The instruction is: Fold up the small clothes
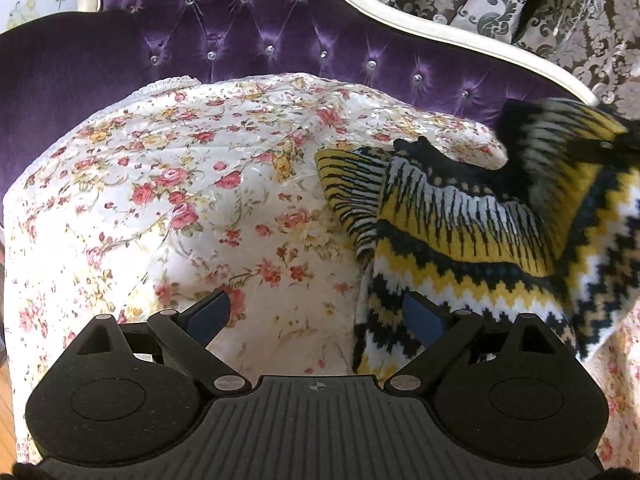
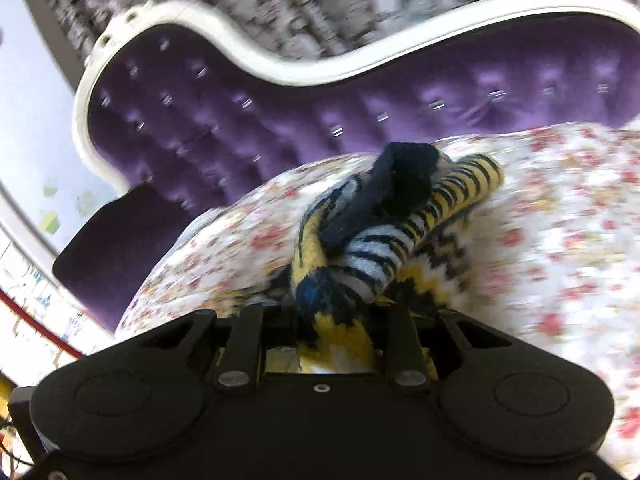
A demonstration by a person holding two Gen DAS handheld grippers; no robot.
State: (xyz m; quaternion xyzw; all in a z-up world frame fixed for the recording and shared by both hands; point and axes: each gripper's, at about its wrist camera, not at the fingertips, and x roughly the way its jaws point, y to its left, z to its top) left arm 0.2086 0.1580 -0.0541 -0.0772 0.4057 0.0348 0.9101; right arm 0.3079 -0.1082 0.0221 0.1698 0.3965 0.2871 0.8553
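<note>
Right wrist view: sweater [image 2: 360,240] bunched between right hand-held gripper [image 2: 334,312] fingers.

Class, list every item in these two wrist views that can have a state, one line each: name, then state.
Left tool: open, nothing between its fingers.
Right tool: shut on the knitted sweater.
Knitted sweater: bunched, unfolded, one part lifted, the rest lying on the floral cover.
Floral cover: spread over the seat, wrinkled.
Purple sofa: seat covered, tufted back bare.
</note>
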